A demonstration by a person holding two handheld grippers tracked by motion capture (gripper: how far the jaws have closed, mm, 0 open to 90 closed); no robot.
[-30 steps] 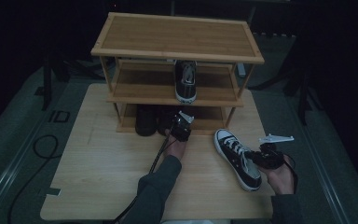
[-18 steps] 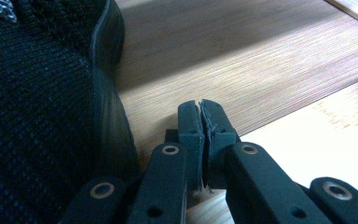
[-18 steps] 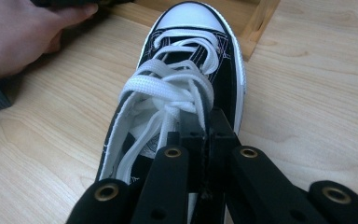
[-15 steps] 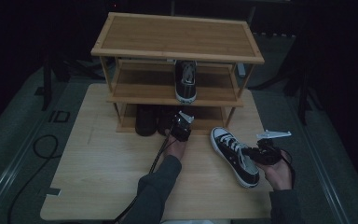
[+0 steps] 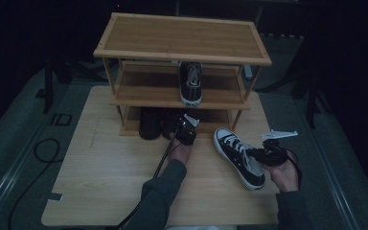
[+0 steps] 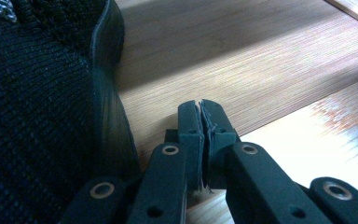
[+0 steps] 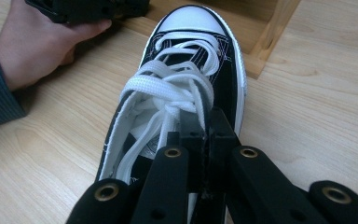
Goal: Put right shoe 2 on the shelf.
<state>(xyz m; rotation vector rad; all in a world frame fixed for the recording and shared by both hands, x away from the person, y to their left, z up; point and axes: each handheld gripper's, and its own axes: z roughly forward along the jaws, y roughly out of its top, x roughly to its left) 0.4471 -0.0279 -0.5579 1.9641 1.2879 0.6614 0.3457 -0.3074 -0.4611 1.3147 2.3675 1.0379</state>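
The right gripper [image 7: 204, 122] pinches one sneaker's [image 5: 238, 155] collar; the empty left gripper [image 5: 186, 130] is closed. At twelve o'clock, a rack [image 5: 182, 36] holds three shoes.

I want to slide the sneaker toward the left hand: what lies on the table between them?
Nothing: in the high view, bare wooden table separates the sneaker from the left hand. The right gripper view shows the same bare stretch.

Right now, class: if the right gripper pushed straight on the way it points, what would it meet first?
The right gripper, clamped on the black sneaker, points along it toward the wooden shoe rack; its corner post probably comes first, though depth is unclear.
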